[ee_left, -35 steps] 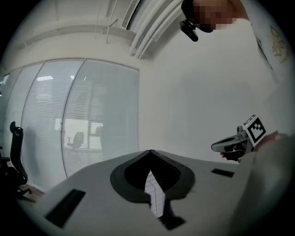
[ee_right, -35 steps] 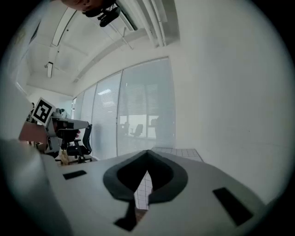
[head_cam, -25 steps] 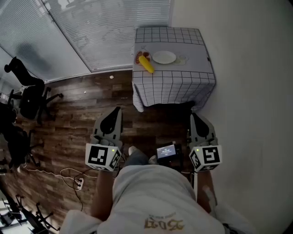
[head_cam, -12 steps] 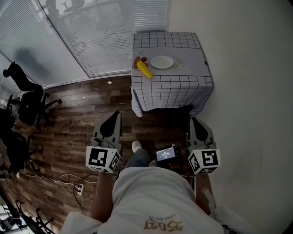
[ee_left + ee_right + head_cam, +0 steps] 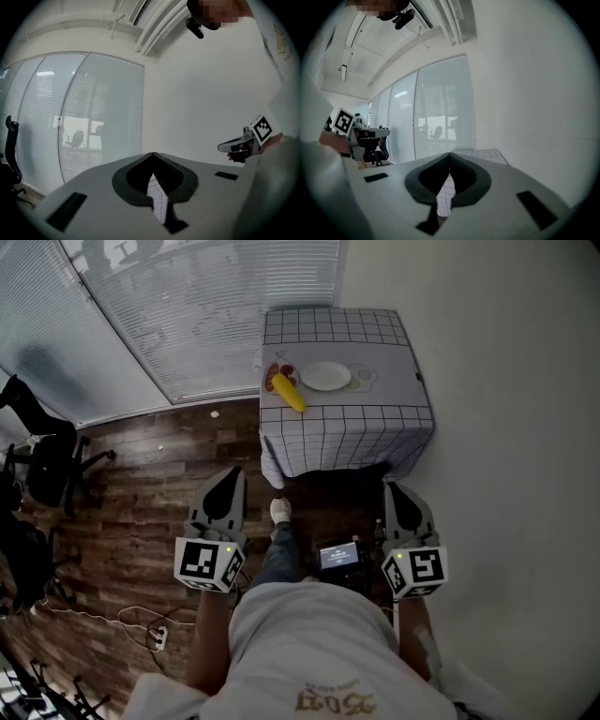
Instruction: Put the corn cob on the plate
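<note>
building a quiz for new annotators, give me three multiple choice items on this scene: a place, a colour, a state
1. Where is the corn cob? A on the plate B on the table, left of the plate in the head view C on the floor
2. Colour of the plate? A white B blue C black
3. The left gripper and right gripper are? A both open B both shut, empty C holding the cob
Key: B, it lies on the table beside the plate; A, it shows white; B, each gripper view shows jaws together, nothing between.

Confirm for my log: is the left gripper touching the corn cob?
Apart. Head view: left gripper over the floor, corn cob far off on the table.
</note>
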Motion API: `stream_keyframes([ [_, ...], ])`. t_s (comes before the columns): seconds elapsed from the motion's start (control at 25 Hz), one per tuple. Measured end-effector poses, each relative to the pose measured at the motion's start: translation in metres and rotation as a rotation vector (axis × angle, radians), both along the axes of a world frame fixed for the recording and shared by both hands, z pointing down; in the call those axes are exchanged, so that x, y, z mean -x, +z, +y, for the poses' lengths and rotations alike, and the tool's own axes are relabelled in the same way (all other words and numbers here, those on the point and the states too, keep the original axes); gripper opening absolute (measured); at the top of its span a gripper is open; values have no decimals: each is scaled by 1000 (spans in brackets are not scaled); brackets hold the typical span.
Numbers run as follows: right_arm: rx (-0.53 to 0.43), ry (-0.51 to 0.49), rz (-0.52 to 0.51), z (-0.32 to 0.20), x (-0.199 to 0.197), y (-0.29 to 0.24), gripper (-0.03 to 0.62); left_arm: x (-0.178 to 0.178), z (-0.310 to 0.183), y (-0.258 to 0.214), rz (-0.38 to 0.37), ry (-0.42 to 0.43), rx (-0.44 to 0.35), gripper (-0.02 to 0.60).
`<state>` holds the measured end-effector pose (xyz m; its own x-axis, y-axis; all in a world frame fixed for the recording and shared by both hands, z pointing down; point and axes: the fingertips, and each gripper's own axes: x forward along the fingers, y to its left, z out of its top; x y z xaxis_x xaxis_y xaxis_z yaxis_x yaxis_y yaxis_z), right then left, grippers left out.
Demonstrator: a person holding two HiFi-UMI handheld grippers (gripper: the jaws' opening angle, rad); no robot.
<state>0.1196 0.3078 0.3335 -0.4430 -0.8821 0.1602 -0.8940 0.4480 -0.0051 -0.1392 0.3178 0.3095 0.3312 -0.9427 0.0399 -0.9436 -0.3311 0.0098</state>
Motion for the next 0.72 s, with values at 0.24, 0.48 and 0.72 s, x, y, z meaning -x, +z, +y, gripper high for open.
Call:
stream_keyframes([
  [0.24,20,13,28,-57,12,5,6,6,-68,-2,-1,25,1,8],
  [0.48,70,39,57,-118,25,19,6,13,-136,8,-1,75,31,8],
  [0.72,102,69,69,-171,41,27,6,26,-204,22,-39,117,45,8],
])
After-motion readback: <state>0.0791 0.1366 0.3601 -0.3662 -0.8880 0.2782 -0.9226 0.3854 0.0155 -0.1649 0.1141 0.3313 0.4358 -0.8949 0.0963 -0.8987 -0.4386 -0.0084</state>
